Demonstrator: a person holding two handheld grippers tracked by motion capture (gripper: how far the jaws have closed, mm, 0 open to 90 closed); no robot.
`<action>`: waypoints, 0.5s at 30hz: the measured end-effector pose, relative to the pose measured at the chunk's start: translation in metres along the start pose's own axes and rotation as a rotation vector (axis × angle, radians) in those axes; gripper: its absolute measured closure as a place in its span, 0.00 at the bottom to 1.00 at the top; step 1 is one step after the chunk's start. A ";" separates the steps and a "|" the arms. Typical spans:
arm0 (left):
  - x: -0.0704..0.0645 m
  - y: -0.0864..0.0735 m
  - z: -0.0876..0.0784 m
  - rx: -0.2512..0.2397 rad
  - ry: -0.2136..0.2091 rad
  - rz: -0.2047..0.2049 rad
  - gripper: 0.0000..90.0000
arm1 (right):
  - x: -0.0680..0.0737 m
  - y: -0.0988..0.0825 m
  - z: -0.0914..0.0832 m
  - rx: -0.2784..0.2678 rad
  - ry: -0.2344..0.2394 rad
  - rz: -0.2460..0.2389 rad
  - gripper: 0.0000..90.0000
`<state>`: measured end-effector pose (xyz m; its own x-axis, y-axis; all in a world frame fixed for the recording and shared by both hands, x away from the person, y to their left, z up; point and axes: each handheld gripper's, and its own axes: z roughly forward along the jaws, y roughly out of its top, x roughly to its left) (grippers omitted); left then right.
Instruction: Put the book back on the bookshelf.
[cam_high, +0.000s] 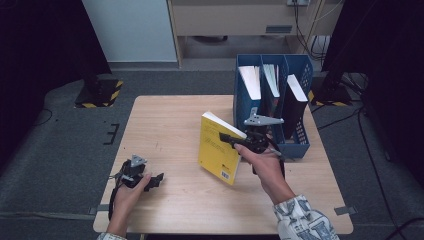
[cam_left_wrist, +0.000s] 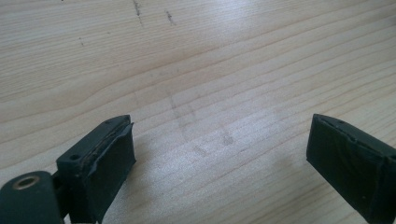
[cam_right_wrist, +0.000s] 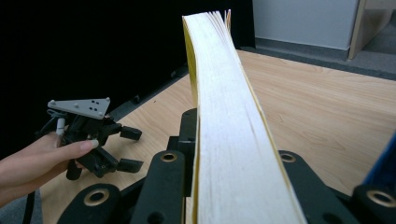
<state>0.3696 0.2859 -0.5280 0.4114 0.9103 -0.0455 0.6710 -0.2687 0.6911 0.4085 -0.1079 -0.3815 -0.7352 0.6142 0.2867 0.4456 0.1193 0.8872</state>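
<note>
Light wood tabletop (cam_high: 165, 120) w/ faint scuff marks, on grey carpet floor (cam_high: 60, 125). Black curtains (cam_high: 40, 40) both sides. Pale wall panel (cam_high: 130, 27) and beige cabinet (cam_high: 225, 17) at back. Yellow-black striped stand bases (cam_high: 100, 92) on floor; cables (cam_high: 365, 135) trail at right.

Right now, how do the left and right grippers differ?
The left gripper stands open with nothing between its jaws, low over the wooden table; the right gripper is shut on the yellow paperback book, holding it upright above the table. Both are black, two-jawed and hand-held.
</note>
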 end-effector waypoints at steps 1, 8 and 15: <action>0.000 0.000 0.000 0.000 0.000 0.000 0.08 | 0.000 0.000 0.000 0.000 0.000 0.000 0.83; 0.000 -0.001 0.001 0.009 0.001 -0.001 0.08 | -0.006 -0.008 -0.021 -0.006 -0.013 0.013 0.83; -0.001 -0.001 0.001 0.009 0.000 0.002 0.08 | -0.013 -0.013 -0.038 -0.023 -0.027 0.034 0.83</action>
<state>0.3696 0.2852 -0.5297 0.4128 0.9097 -0.0445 0.6761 -0.2733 0.6843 0.3926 -0.1471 -0.3834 -0.7052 0.6388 0.3075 0.4581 0.0797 0.8853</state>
